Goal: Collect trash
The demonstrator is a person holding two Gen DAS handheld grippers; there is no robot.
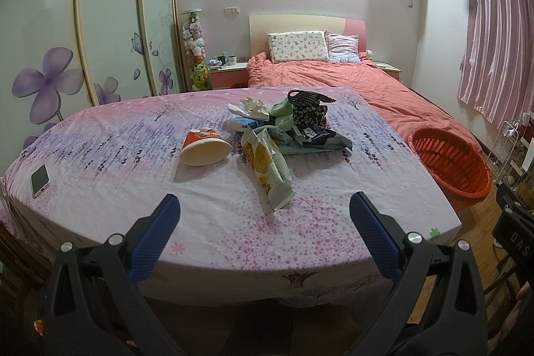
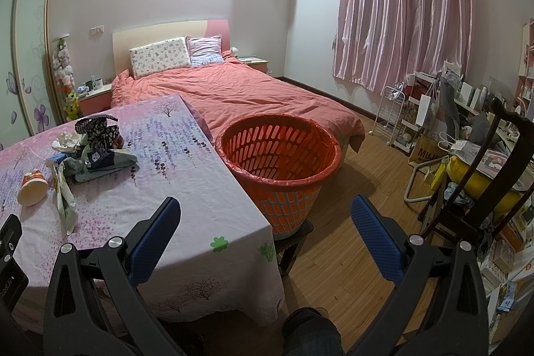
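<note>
A pile of trash lies mid-table on the pink flowered cloth (image 1: pixel 233 222): a tipped paper cup (image 1: pixel 205 150), a yellow and white snack bag (image 1: pixel 267 170), a dark blue wrapper (image 1: pixel 315 137), crumpled tissue (image 1: pixel 252 105) and a black patterned bag (image 1: pixel 307 109). My left gripper (image 1: pixel 263 209) hangs open over the table's near edge, short of the snack bag, holding nothing. The orange basket (image 2: pixel 278 152) stands on a stool off the table's right side. My right gripper (image 2: pixel 265 209) is open and empty in front of the basket. The same pile, cup (image 2: pixel 33 187) and snack bag (image 2: pixel 65 202), shows at left in the right wrist view.
A white phone (image 1: pixel 40 180) lies at the table's left edge. Behind the table is a bed with a red cover (image 2: pixel 233 92). A dark wooden chair (image 2: pixel 484 189) and cluttered shelves (image 2: pixel 434 122) fill the right side. Wood floor (image 2: pixel 350 222) lies between them and the basket.
</note>
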